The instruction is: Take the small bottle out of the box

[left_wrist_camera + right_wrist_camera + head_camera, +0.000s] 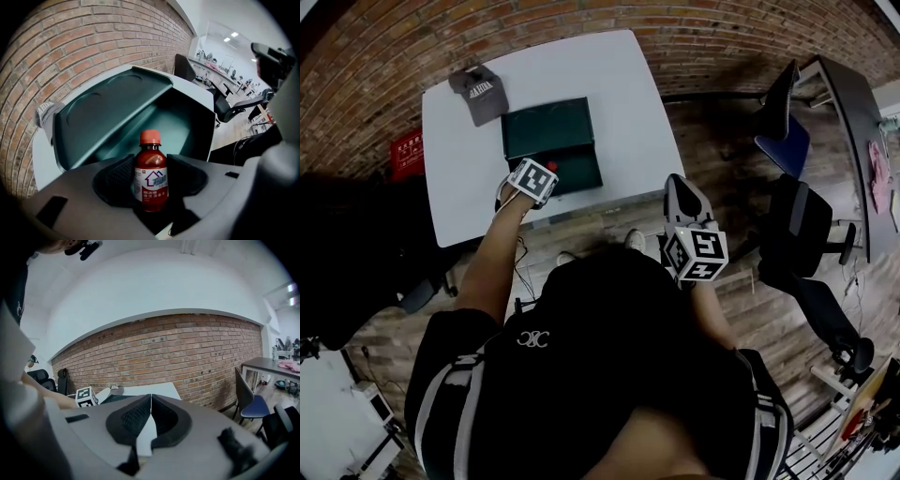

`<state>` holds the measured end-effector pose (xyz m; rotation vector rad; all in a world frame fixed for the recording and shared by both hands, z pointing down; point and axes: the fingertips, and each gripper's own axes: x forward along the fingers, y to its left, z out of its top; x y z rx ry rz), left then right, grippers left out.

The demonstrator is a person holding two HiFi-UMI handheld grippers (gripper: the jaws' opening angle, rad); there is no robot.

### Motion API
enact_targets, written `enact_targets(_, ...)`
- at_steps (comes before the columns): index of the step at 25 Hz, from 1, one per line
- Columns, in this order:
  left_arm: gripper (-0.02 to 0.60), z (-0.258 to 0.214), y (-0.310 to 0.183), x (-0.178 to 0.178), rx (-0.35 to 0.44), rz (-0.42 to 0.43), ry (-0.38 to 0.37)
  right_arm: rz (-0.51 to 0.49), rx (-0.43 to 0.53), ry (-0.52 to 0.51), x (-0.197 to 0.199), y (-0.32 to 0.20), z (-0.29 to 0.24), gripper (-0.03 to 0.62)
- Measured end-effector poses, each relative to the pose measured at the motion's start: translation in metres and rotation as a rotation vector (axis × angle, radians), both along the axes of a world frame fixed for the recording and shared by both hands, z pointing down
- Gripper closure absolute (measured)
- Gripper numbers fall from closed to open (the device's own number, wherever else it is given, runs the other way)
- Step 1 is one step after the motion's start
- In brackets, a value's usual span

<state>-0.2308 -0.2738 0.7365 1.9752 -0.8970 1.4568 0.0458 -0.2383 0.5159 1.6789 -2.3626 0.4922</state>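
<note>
The small bottle [151,168], dark red with an orange cap and a white label, stands upright between the jaws of the left gripper [151,179]. The black pads [121,177] press against its two sides, so the fingers are closed narrowly on it. In the head view the bottle's red cap sits at the near edge of the box [551,141], just beyond the gripper's marker cube [532,180]. The views do not settle whether the bottle's base is clear of the box.

The box is dark green and its lid [108,110] is thrown back towards the brick wall [70,51], so the hollow of the tray shows behind the bottle. It lies on a white table [581,75], with a grey cap [478,94] near its far left corner.

The right gripper [150,414] is held off the table, near the person's body, pointing towards the table and the wall. Its jaws are pressed together with nothing between them. A blue chair [253,406] stands to its right.
</note>
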Motion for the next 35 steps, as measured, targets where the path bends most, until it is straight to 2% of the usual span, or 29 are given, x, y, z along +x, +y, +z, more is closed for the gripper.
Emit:
enact_targets(5, 0.357, -0.027, -0.015, -0.005, 0.155, -0.036, 0.025, -0.007, 0.000, -0.016, 0.003, -0.001, 0.002, 0.563)
enact_targets(10, 0.357, -0.054, -0.016, 0.001, 0.229, -0.112, 0.120, -0.049, 0.006, -0.021, -0.003, -0.008, 0.001, 0.563)
enact_targets(19, 0.357, -0.141, -0.031, 0.015, 0.531, -0.204, 0.297, -0.155, 0.043, -0.036, -0.036, -0.023, -0.011, 0.563)
enact_targets(25, 0.357, -0.202, -0.031, 0.027, 0.690, -0.257, 0.390, -0.206, 0.104, -0.077, -0.056, -0.030, -0.031, 0.565)
enact_targets(29, 0.357, -0.243, -0.025, 0.035, 0.782, -0.302, 0.450, -0.203, 0.156, -0.080, -0.064, -0.040, -0.042, 0.565)
enact_targets(32, 0.357, -0.266, -0.016, 0.036, 0.854, -0.344, 0.469, -0.192, 0.192, -0.090, -0.070, -0.046, -0.050, 0.565)
enact_targets(35, 0.357, -0.280, -0.005, 0.031, 0.913, -0.404, 0.451, -0.192, 0.207, -0.087, -0.076, -0.049, -0.057, 0.565)
